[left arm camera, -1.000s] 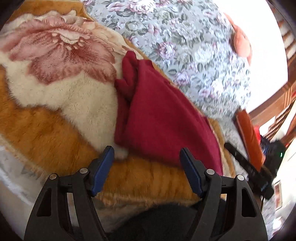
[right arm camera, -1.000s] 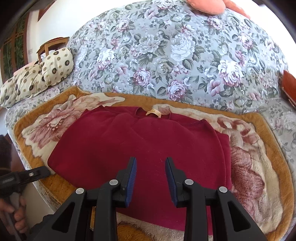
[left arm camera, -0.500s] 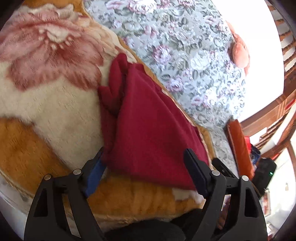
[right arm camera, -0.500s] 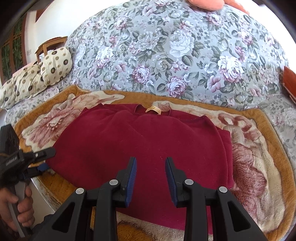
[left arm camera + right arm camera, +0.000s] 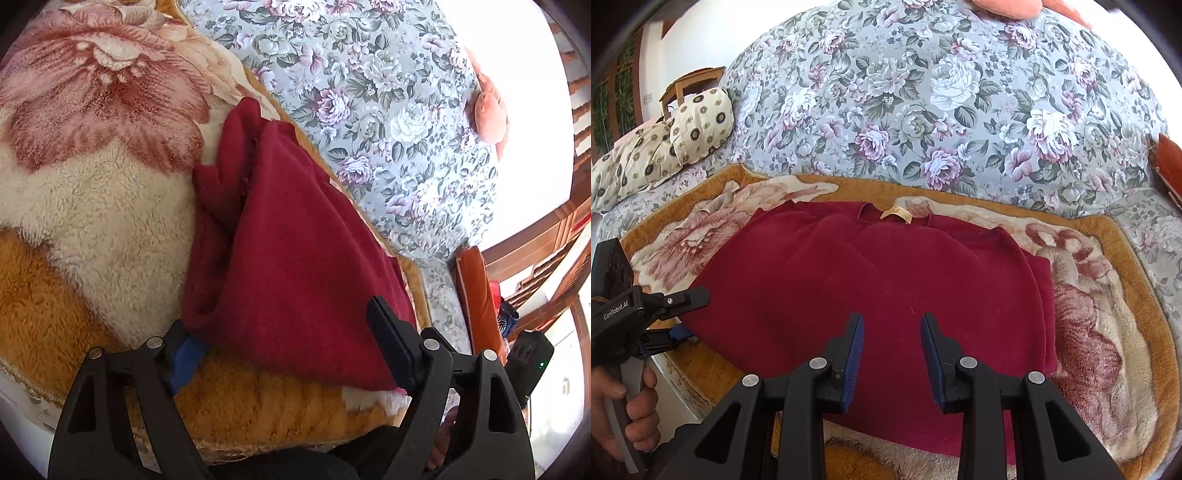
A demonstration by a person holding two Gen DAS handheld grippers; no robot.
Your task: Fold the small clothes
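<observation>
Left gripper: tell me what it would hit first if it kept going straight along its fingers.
Most likely the dark red garment: the open left gripper already straddles its near corner, one finger partly under the edge. Beneath lies the fleece blanket. Depth is hard to judge.

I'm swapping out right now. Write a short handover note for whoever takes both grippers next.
Left gripper: jaws have just been opening and stand wide around the red sweater's left edge, not pressing it.
Right gripper: open, above the near hem, holding nothing.
Sweater lies flat on the fleece blanket, collar label at the far side, sleeves tucked under.
Left: fold the body.
</observation>
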